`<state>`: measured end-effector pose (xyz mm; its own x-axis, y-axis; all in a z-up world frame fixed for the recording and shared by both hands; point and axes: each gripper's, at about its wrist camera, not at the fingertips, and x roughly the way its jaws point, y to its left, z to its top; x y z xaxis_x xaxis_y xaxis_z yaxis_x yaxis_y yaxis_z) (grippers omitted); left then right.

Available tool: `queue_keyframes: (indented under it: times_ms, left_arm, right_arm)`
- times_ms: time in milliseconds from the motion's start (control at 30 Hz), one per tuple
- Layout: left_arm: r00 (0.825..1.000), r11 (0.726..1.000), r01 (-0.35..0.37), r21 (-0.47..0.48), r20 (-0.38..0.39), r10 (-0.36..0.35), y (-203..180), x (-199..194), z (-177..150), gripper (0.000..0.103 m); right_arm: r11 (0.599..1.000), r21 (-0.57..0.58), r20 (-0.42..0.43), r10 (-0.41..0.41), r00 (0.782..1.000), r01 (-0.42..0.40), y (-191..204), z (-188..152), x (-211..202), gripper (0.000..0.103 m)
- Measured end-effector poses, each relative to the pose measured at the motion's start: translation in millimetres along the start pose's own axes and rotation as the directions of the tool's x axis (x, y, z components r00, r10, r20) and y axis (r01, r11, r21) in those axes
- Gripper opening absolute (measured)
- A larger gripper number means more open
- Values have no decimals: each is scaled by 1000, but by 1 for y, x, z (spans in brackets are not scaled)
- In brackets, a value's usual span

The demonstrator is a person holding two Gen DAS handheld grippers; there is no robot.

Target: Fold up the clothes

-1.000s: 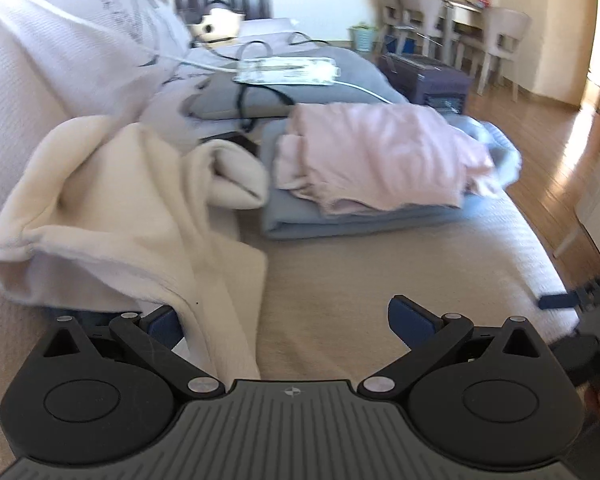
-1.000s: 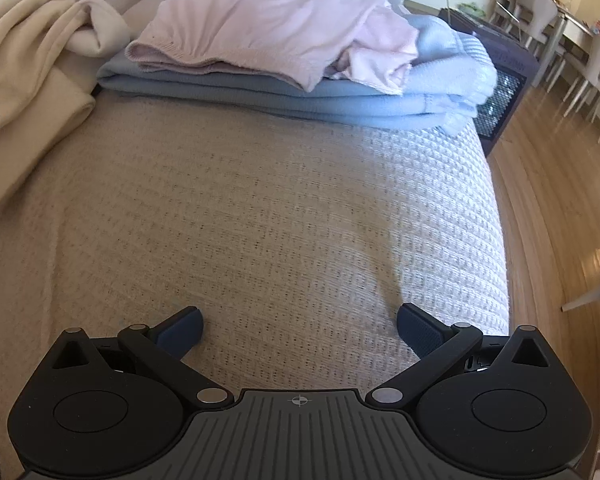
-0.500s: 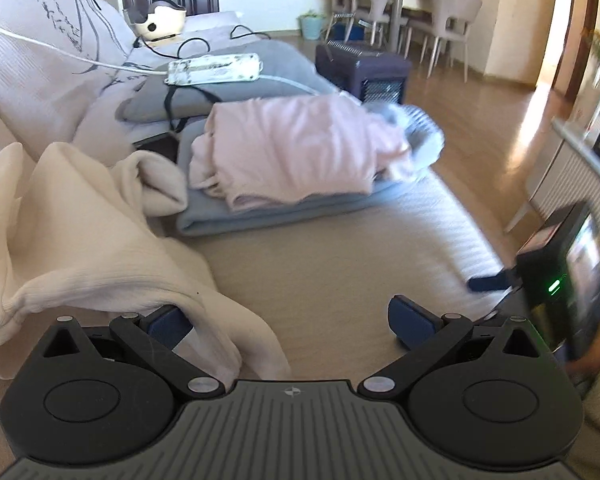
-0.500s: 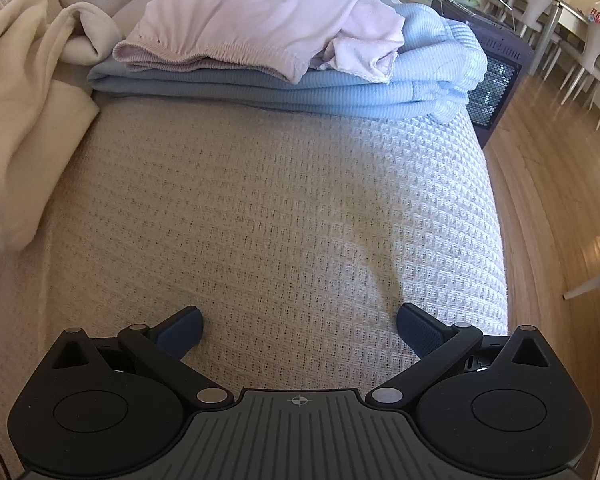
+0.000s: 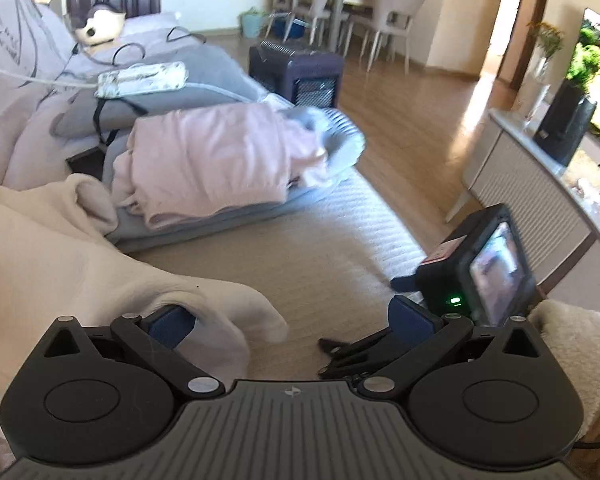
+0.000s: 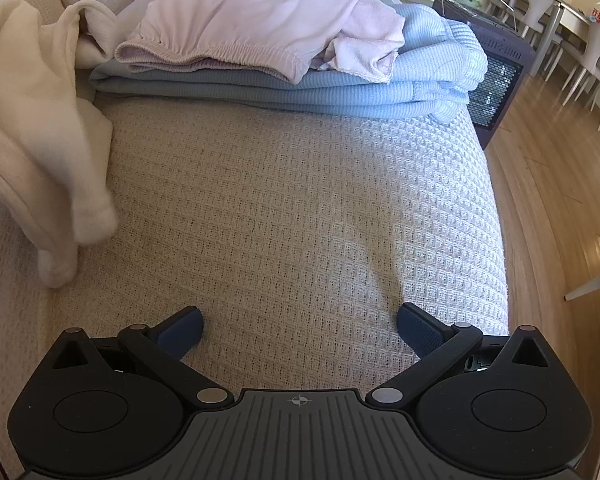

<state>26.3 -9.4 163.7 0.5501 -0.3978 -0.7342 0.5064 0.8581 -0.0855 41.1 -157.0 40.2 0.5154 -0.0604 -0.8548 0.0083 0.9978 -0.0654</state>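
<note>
We see the left gripper [image 5: 292, 316] at the bottom of the left wrist view with its jaws spread wide and nothing pinched between them. The soft cream fleece garment [image 5: 60, 252] fills the left side of that frame, and a fold of it drapes over the left blue finger pad [image 5: 168, 322]; we cannot tell whether the pad presses on it. In the lower right of the same frame sits the right gripper's black camera block [image 5: 480, 264], with a small lit screen and a green light, and beside it a person's cream fleece sleeve cuff [image 5: 572, 344].

The right gripper [image 6: 300, 328] sits at the bottom of the right wrist view, jaws also wide apart and empty, hovering over bare beige waffle-weave sofa cover [image 6: 300, 200]. The cream garment [image 6: 32, 140] hangs along the left edge of this frame, its cuff end resting on the cover, well apart from this gripper.

In the upper middle of both frames lies a folded pale pink garment [image 6: 252, 24] on top of a folded light blue ribbed knit [image 6: 340, 88]. Behind them in the upper left of the left wrist view, a white power strip [image 5: 142, 78] rests on a grey cushion [image 5: 204, 80]. A dark purple heater [image 5: 296, 72] stands on the wooden floor beyond the sofa.
</note>
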Motion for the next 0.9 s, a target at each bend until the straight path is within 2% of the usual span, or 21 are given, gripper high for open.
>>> queue_keyframes:
  times_ms: [233,433,500,567,667,900]
  left_arm:
    - [997,999,-30,19,75,28,2,-34,14,103]
    - [994,996,-30,80,108,21,-11,-50,23,103]
    - [990,996,-21,87,144,8,-11,-60,27,103]
    - [975,992,-32,121,221,5,-14,-78,31,103]
    - [945,980,-116,161,323,58,-21,-97,41,103]
    - [989,997,-54,60,140,45,-5,-35,42,103]
  right_arm:
    - [1000,-4,-3,-4,1000,4,2,-1,-1,103]
    - [1000,-5,-2,-3,1000,3,3,-2,-2,103]
    - [1000,-5,-2,-3,1000,3,3,-2,-3,103]
    - [1000,-5,-2,-2,1000,2,3,-2,-3,103]
    - [1000,-7,-3,-2,1000,2,4,-3,-4,103]
    - [1000,-8,-6,5,1000,-5,4,-3,-6,103]
